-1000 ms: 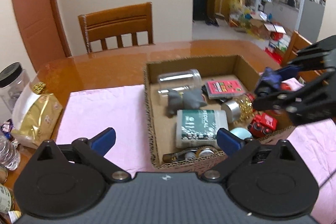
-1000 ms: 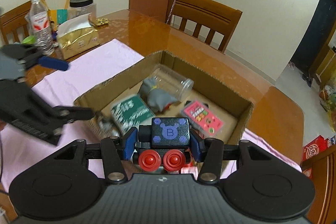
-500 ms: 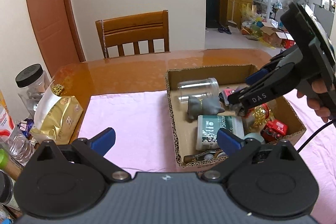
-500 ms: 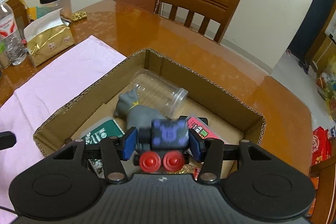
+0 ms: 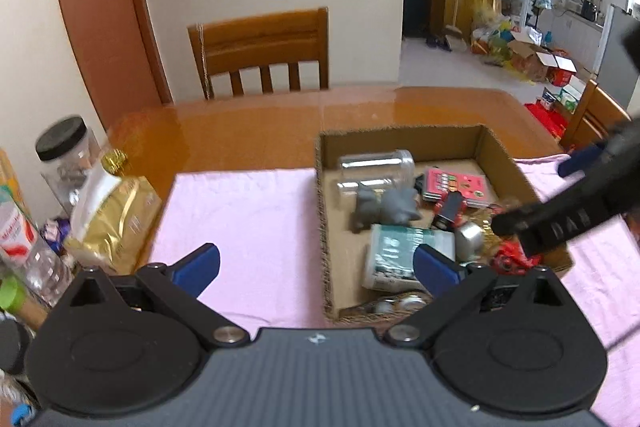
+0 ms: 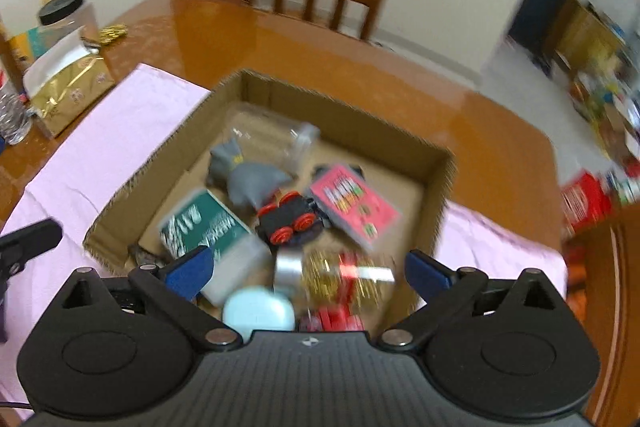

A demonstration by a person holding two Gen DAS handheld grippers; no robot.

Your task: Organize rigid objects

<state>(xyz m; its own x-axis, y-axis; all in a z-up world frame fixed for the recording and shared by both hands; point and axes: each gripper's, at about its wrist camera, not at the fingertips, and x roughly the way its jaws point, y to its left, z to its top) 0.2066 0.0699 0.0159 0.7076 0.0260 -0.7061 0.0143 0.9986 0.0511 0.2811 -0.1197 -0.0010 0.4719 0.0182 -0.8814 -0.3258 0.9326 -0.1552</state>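
A: Right gripper — state?
B: Jaws opening, spread wide, nothing between the blue pads. It hangs over the cardboard box. The toy car, black with red wheels, lies wheels-up on the box floor, mid-box, touching the grey plush and the pink card.

A: Left gripper?
B: Wide too, empty. It sits above the pink cloth by the box's left wall.

A: What's hard to read?
B: Right wrist view is motion-blurred. Near the box's near edge there's a gold-and-red smear, can't name it. A pale blue round thing is half hidden under the gripper body. The green-and-white box has print that's smeared, unreadable.

A: Left view?
B: Sharper. The clear jar lies on its side at the box's far-left corner. The right gripper's arm covers the box's near-right corner. A red toy shows partly under it. The coin-like bits at the near edge are cut by the left finger.

A: Off the box?
B: Gold bag and a black-lidded jar at the table's left edge, bottle cropped.
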